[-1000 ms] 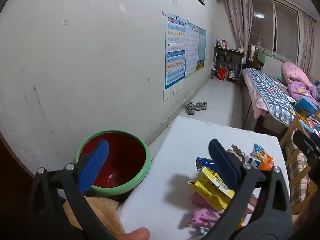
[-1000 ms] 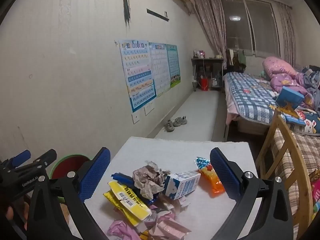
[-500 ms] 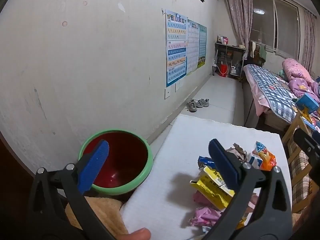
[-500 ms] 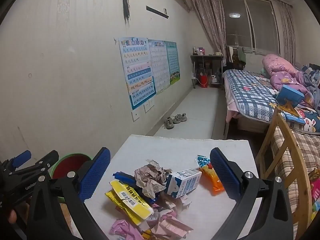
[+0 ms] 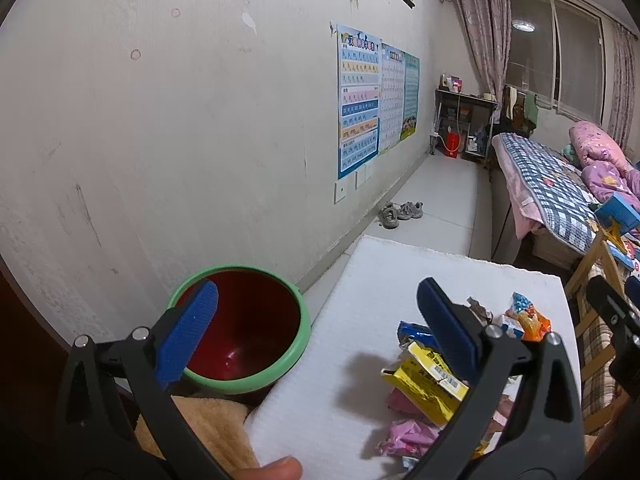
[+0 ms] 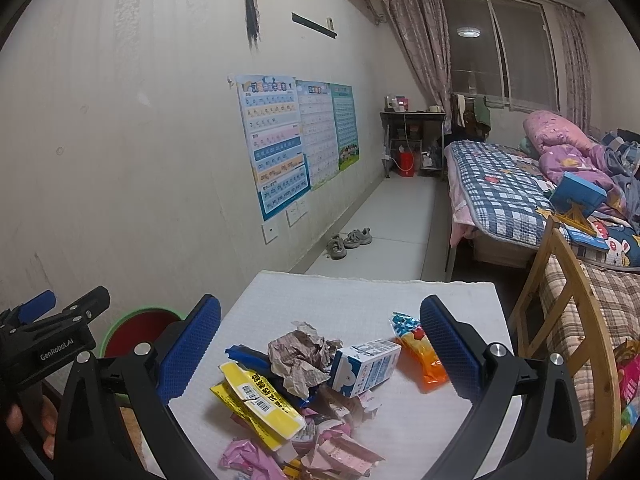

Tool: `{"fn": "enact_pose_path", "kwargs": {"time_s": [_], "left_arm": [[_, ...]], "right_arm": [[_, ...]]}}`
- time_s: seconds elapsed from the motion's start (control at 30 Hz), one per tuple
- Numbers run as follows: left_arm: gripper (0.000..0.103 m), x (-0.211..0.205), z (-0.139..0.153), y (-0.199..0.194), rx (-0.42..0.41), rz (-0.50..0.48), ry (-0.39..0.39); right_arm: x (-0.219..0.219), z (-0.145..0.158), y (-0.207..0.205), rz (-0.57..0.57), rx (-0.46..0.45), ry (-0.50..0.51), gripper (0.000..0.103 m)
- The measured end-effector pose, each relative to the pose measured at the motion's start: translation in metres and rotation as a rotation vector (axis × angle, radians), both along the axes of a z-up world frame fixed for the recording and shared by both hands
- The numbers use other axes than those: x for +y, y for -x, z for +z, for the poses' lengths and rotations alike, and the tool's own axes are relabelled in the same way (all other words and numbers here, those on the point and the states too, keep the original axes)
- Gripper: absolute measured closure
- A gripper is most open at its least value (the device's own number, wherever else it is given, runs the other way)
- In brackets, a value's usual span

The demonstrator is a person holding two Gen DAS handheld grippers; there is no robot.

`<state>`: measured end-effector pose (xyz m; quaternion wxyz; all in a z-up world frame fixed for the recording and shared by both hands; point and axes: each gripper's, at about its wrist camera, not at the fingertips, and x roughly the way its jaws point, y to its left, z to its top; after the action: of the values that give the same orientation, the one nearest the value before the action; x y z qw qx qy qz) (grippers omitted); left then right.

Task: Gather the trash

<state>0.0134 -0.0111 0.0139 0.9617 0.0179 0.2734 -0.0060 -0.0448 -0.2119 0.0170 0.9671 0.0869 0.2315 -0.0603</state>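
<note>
A pile of trash lies on a white table (image 6: 352, 304): a yellow wrapper (image 6: 256, 404), crumpled brown paper (image 6: 300, 356), a small white-blue carton (image 6: 366, 366), an orange snack bag (image 6: 420, 350) and pink wrappers (image 6: 248, 454). A red bin with a green rim (image 5: 240, 336) stands left of the table. My left gripper (image 5: 316, 328) is open and empty, between the bin and the pile. My right gripper (image 6: 320, 348) is open and empty, held above the pile. The yellow wrapper also shows in the left wrist view (image 5: 428, 380).
A wall runs along the left. A wooden chair (image 6: 560, 320) stands right of the table, with a bed (image 6: 504, 184) behind it. Shoes (image 6: 348, 240) lie on the floor beyond the table. A tan cloth (image 5: 200, 432) lies under the bin.
Both cameras have tilted up slightly, so the table and trash sit a little lower in view. Both grippers stay open. Nothing on the table has moved.
</note>
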Motion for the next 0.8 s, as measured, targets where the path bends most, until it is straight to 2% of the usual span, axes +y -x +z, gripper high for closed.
{"fn": "enact_pose_path", "kwargs": {"time_s": [0.8], "left_arm": [[0.005,0.013,-0.004,-0.001,0.005,0.024,0.017]], "right_arm": [[-0.001,-0.001,0.001,-0.007,0.003,-0.002,0.007]]}}
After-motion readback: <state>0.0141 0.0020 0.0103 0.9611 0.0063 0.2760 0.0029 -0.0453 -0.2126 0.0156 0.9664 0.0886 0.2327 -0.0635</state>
